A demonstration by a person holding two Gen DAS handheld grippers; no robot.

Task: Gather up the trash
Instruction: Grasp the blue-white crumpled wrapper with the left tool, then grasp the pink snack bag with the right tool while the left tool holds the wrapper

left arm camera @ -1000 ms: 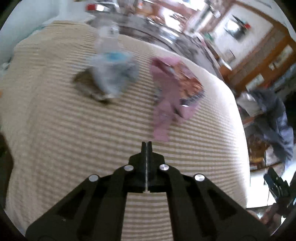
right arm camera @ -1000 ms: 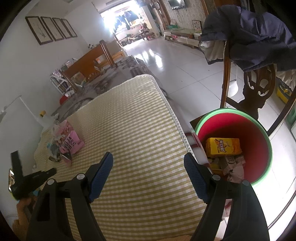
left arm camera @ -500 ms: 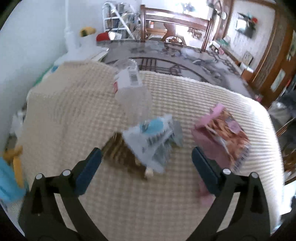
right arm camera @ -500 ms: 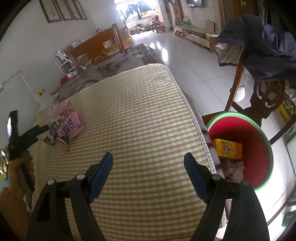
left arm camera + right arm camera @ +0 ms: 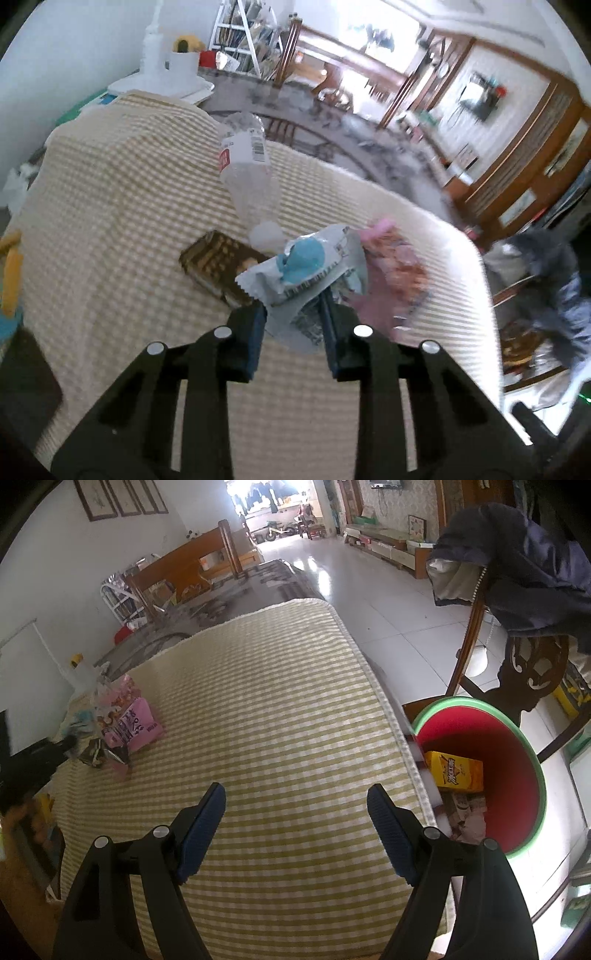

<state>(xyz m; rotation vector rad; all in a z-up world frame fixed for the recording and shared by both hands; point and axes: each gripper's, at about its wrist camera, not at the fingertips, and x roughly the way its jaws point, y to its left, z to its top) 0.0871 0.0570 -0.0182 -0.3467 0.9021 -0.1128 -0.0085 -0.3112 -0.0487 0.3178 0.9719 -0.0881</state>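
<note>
A heap of trash lies on the checked tablecloth: a silver wrapper with a blue patch, a brown wrapper, a clear plastic bottle and a pink snack packet. My left gripper is closing its jaws, with the silver wrapper pinched between the blue pads. My right gripper hangs open over bare cloth with nothing between its fingers. From the right wrist view, the pink snack packet sits far left. A red bin with a green rim stands beside the table at the right.
A yellow box and crumpled paper lie inside the bin. A wooden chair draped with a dark jacket stands behind the bin. White containers stand past the table's far left corner. Tiled floor stretches beyond.
My left gripper went from shut to wide open above the heap, then closed around the silver wrapper. The right gripper drifted slightly across the cloth and stays open.
</note>
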